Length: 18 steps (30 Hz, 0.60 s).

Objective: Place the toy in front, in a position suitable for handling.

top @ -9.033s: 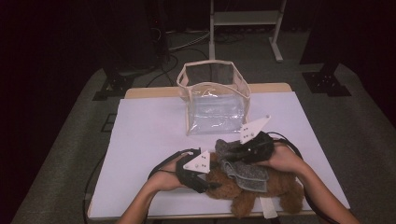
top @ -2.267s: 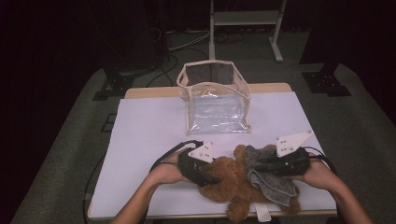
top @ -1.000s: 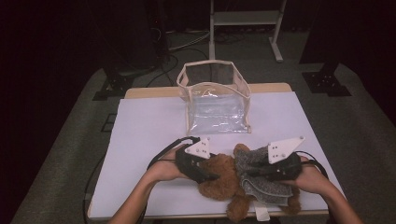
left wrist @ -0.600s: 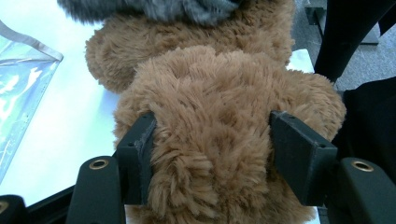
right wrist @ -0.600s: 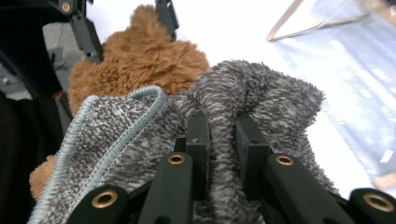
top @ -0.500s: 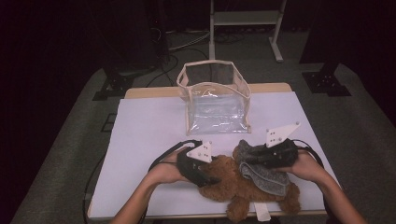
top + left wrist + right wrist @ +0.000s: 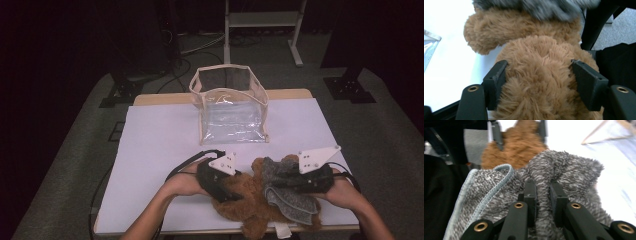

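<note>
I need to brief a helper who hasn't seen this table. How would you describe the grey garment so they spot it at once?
On the white table, near its front edge, lies a brown teddy bear. The grey fleecy garment drapes its right side, pinched by the right gripper; a pale blue stitched hem sets it apart.

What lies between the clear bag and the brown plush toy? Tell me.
Only bare white table cover separates the clear bag from the brown plush toy, seen in the high view.
</note>
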### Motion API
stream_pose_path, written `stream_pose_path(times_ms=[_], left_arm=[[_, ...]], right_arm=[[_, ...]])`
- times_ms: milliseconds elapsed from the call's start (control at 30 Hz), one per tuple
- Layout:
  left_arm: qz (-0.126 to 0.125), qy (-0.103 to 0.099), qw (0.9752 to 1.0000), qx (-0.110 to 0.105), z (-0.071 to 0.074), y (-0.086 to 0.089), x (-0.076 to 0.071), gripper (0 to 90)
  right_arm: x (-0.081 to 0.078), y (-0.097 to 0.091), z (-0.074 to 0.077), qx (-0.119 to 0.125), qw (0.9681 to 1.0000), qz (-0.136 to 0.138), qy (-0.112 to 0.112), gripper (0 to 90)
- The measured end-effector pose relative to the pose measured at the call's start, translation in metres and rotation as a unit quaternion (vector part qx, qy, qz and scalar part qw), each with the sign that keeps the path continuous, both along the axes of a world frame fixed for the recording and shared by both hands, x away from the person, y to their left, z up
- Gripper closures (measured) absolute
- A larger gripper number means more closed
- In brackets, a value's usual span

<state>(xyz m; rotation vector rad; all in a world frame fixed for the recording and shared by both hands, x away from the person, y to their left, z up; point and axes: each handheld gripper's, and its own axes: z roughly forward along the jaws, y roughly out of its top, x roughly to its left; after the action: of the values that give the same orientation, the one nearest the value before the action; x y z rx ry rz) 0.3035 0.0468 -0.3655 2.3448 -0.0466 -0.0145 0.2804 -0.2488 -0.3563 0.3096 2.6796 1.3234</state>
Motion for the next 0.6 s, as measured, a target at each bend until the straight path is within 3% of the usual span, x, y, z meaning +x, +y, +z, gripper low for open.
stream_pose_path(times_ms=[133,300,400,467,600], left_arm=[[-0.001,-0.002,1.0,-0.001,-0.002,0.001,0.0,35.3],[0.0,-0.013,0.9999,0.002,-0.002,-0.002,-0.004,35.4],[-0.004,-0.025,0.9996,0.008,0.0,-0.003,-0.008,35.5],[-0.004,-0.031,0.9995,0.007,0.0,-0.002,-0.011,35.7],[-0.004,-0.037,0.9993,0.003,-0.001,0.0,-0.012,35.9]], right_arm=[[0.007,-0.009,-0.002,0.014,0.9997,-0.018,0.012,77.8],[0.016,0.011,0.011,0.023,0.9997,0.001,-0.005,77.8],[0.025,0.024,0.013,0.016,0.9998,0.011,-0.003,77.8],[0.04,0.042,0.007,-0.014,0.9997,0.018,0.007,77.8],[0.053,0.041,-0.001,-0.018,0.9996,0.004,0.023,77.8]])
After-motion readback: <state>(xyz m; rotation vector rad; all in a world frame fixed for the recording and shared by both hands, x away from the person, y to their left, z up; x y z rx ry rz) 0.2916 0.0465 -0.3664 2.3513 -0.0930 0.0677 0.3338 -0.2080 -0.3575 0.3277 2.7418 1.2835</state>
